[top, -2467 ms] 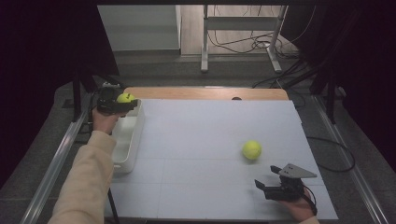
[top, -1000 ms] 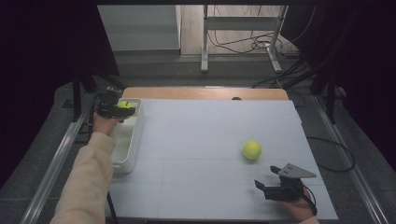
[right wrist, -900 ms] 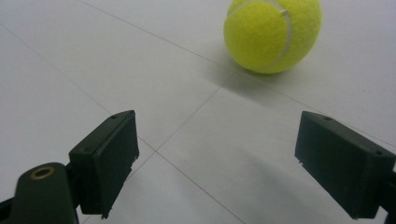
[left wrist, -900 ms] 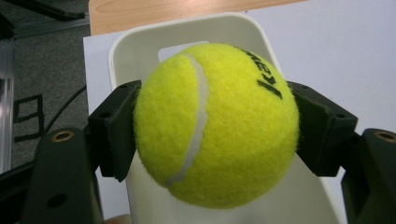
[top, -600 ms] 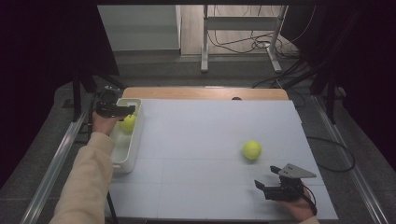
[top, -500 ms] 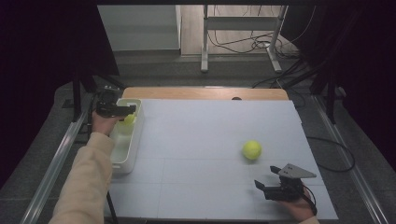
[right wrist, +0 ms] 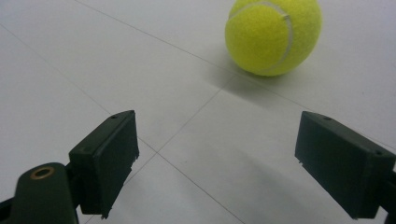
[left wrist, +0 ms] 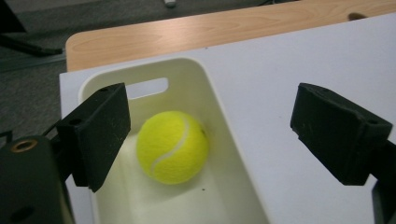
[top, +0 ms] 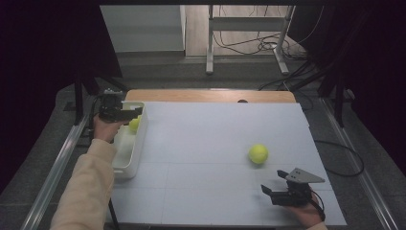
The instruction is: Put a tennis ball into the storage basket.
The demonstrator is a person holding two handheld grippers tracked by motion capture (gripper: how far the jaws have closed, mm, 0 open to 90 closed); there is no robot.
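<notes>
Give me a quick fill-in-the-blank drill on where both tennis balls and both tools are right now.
1. The tennis ball under the left tool lies inside the white ____.
2. The left tool's jaws stand ____, with nothing gripped.
3. The second tennis ball rests on the white ____, ahead of the right tool.
4. The right tool's jaws are ____.

Missing words: bin; open; table; open

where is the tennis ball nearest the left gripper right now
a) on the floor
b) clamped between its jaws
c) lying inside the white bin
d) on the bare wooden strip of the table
c: the left gripper view shows the tennis ball resting on the floor of the white bin, below the open left gripper, whose jaws stand well apart and touch nothing.
</notes>
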